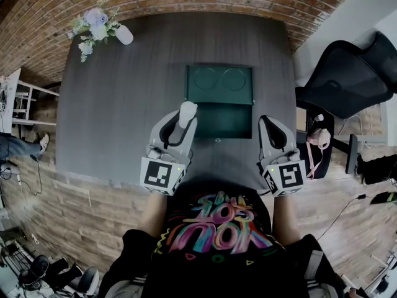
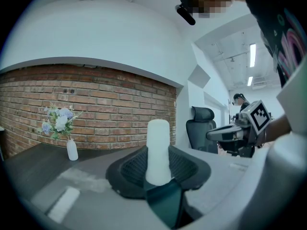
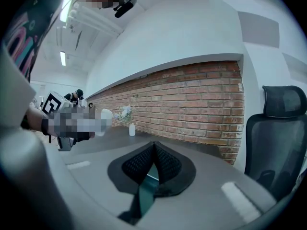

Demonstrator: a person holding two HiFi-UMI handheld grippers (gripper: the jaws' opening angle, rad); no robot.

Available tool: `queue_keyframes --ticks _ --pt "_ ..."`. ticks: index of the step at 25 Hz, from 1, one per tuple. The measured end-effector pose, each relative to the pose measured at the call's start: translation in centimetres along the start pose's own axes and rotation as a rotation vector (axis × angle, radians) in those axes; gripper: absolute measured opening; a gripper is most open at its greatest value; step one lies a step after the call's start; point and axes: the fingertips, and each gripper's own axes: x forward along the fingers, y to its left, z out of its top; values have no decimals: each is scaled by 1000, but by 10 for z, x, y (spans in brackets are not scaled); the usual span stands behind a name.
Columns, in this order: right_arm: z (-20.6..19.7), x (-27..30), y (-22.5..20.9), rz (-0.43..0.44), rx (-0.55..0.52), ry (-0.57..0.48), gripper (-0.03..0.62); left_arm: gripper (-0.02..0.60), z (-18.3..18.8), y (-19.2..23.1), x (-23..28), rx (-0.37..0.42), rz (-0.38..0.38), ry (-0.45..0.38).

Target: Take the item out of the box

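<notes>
A dark green box [image 1: 219, 120] lies open on the grey table [image 1: 111, 104], its lid [image 1: 219, 83] folded back and showing two round hollows. My left gripper [image 1: 180, 128] is raised over the box's front left corner, shut on a white cylinder [image 1: 187, 111] that stands upright between the pads. In the left gripper view the cylinder [image 2: 158, 150] fills the gap between the black pads [image 2: 129, 169]. My right gripper [image 1: 270, 126] hovers just right of the box. Its jaws are shut with nothing between them [image 3: 153, 152].
A white vase of pale flowers [image 1: 99, 27] stands at the table's far left corner. A black office chair [image 1: 347, 73] sits to the right of the table, with a pink headset [image 1: 320, 139] near it. A brick wall runs behind the table.
</notes>
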Motion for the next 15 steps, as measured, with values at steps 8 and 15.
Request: queue_keyframes --ticks 8,15 --pt "0 1 1 1 1 4 0 133 1 0 1 11 -10 -5" --pt "-1 2 5 4 4 4 0 133 3 -1 3 -31 -7 1"
